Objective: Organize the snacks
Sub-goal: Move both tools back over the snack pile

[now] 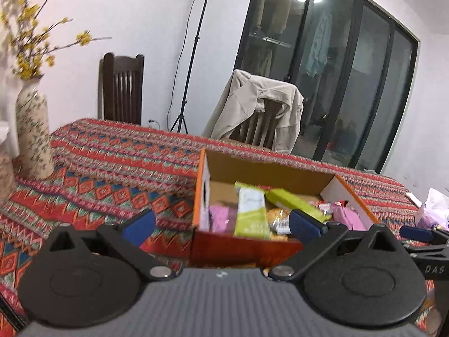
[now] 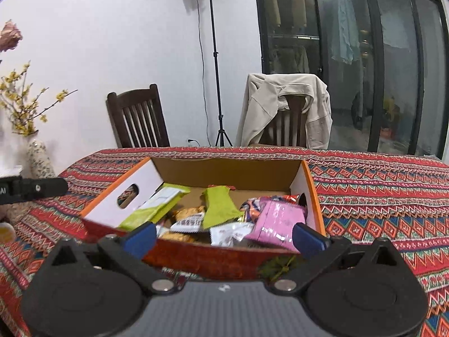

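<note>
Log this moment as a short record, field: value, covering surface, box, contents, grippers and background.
surface: table under a red patterned cloth
box: open cardboard box with orange edges, on the table
contents: green packets, pink packet, other wrapped snacks, loosely piled
left gripper: open, empty, near the box
right gripper: open, empty, at the box's near wall
background: two chairs, jacket over one, lamp stand, vase of yellow flowers

My left wrist view looks slightly downward, close to the open orange-edged cardboard box (image 1: 283,174) from its left; my right faces the box (image 2: 227,168) squarely; both share it.
</note>
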